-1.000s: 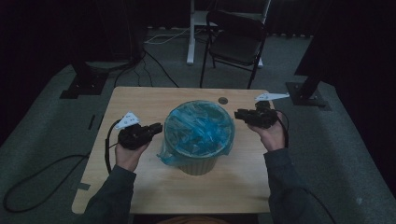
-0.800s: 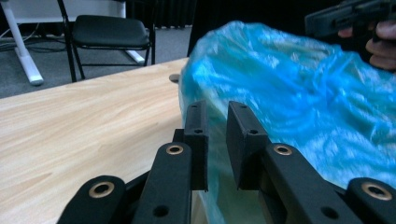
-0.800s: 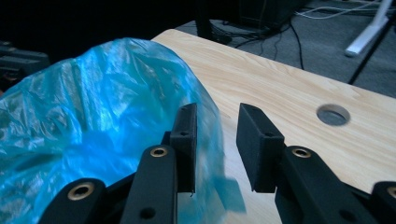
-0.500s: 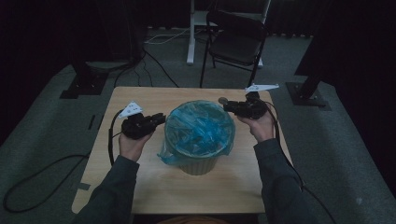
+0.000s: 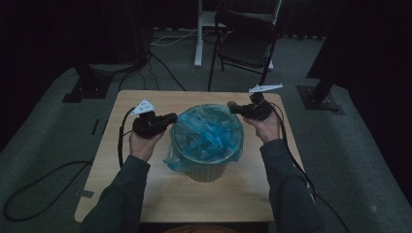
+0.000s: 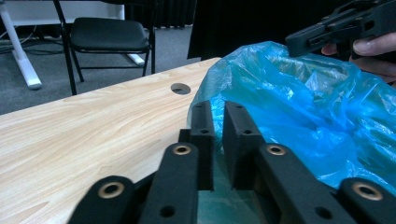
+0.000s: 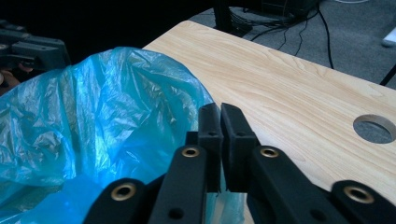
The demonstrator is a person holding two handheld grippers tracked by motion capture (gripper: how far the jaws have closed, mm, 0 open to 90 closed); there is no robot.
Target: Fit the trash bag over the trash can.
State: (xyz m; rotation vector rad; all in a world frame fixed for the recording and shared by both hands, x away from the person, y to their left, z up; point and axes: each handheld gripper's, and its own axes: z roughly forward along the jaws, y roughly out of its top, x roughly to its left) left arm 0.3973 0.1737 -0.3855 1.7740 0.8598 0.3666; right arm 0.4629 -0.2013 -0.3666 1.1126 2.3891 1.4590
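**Inspector:** At the table [image 5: 145, 194]: pale wood top, one round hole [image 6: 180, 88] near its far edge. Grey carpet [image 5: 43, 145] around it, dark drapes behind, cables on the floor.

**Clerk:** Count of items?

**Inspector:** One bin [image 5: 206, 171], standing mid-table. One blue bag [image 5: 206, 133] lining it, its rim folded over the bin's edge. Two grippers. One black folding chair [image 5: 245, 43] beyond the table, beside one white desk leg [image 5: 198, 34].

**Clerk:** Tool condition?

**Inspector:** Left gripper [image 5: 170, 118] sits at the bag's left rim. Its jaws have just been closing and stand nearly together with a narrow slit left. Film lies at their base, but whether it is pinched I cannot tell. Right gripper [image 5: 232, 107] is at the far right rim. Its jaws have just been closing too and are now clamped together, with blue film caught between them.

**Clerk:** Hands?

**Inspector:** One on each gripper, either side of the bin.
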